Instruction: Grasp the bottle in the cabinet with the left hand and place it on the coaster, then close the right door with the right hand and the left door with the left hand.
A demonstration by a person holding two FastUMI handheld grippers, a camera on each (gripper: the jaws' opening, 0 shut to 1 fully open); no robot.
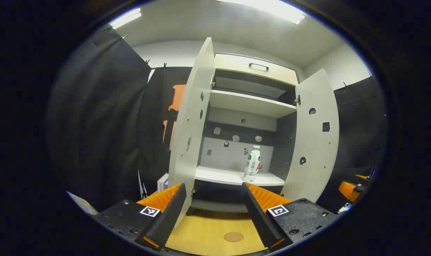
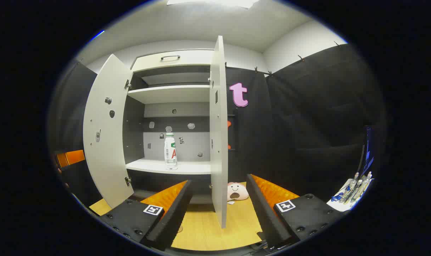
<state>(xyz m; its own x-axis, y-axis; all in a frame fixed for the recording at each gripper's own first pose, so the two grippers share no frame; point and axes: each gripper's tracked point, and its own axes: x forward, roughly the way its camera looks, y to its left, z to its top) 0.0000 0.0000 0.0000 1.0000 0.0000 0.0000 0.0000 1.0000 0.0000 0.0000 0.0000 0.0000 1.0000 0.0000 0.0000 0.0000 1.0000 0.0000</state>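
The left gripper [image 1: 213, 213] holds its jaws spread wide with nothing between them, the ribbed inner faces of its fingers [image 1: 261, 213] angling apart above the wood-grain table [image 1: 204, 234]. At six o'clock between them lies the coaster [image 1: 233, 236], a flat round disc on the table. The right gripper [image 2: 219, 215] is likewise open and empty, the edge of the right door [image 2: 219, 142] standing between its fingers. At twelve o'clock from the left gripper stands the cabinet [image 1: 251, 103], smooth pale panels with a darker back wall, both doors swung out; the left door [image 1: 190, 128] sits at eleven o'clock. The bottle [image 1: 252, 163], a slim clear plastic cylinder with a white cap and printed label, stands upright on the lower shelf [image 1: 233, 176]. A small plush toy [image 2: 236, 192] rests on the table beside the right door. Black cloth drapes the walls under ceiling strip lights [image 1: 268, 9].
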